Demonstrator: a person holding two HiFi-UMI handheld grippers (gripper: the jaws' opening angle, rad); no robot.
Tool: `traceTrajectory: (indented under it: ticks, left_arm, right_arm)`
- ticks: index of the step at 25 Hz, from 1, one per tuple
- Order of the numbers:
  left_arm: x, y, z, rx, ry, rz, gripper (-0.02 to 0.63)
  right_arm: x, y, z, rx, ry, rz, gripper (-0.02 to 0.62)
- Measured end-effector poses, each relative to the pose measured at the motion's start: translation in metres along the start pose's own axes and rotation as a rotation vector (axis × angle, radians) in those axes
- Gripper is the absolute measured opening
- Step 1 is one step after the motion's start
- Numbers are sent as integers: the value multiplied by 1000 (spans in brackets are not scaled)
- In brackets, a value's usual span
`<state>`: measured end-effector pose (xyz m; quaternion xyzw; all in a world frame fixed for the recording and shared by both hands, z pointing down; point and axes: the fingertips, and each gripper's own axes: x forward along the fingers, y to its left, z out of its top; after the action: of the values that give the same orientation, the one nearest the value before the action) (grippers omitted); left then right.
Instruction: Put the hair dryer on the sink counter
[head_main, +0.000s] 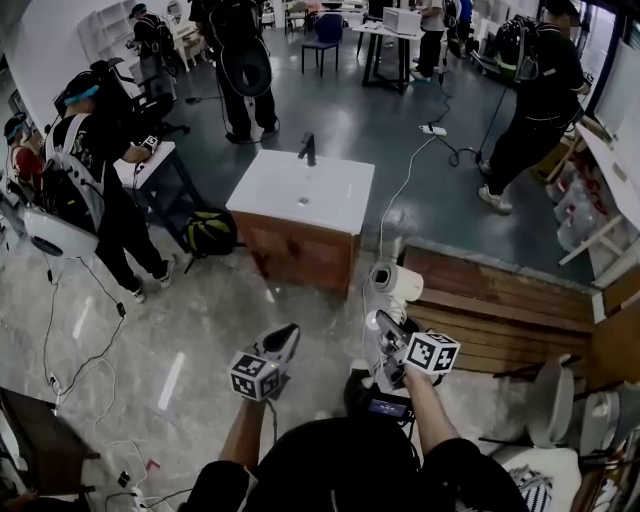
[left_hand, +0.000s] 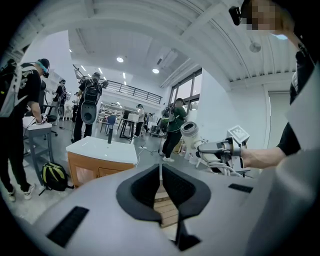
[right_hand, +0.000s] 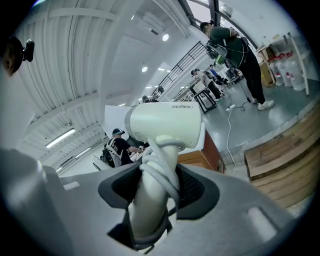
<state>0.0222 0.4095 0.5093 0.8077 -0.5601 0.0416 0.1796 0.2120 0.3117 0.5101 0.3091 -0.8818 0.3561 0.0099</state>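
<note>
while the hair dryer rides short of the counter

as i read it, the right gripper (right_hand: 155, 187) is clamped on the hair dryer (right_hand: 165, 125) by its handle. the cord (right_hand: 161, 167) is wound round the handle, probably so nothing trails. smooth off-white plastic, rounded barrel above the jaws. left gripper (left_hand: 160, 187) is pinched closed on nothing, held aside. sink counter (head_main: 300, 195) stands well ahead: glossy white top, wood cabinet, dark faucet (head_main: 308, 150) at its far edge.

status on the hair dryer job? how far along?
Done: the hair dryer is picked up, handle clamped in the right hand-held gripper. In hand: it's held in the air, well short of the sink counter ahead. Left: walk up, set it on the counter, let go. The left hand-held gripper is shut and empty.
</note>
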Motion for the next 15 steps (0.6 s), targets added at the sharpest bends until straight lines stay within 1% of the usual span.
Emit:
traceTrajectory:
  ticks: [5, 9, 15]
  left_arm:
    - [1, 0, -2, -1, 1, 4, 25]
    - [2, -4, 0, 5, 1, 5, 25]
    - [6, -2, 4, 7, 0, 1, 25]
  right_arm:
    - [0, -6, -3, -18, 13, -22, 201]
    - [-3, -4, -2, -21, 16, -8, 201]
    - [-4, -5, 0, -28, 17, -16, 201]
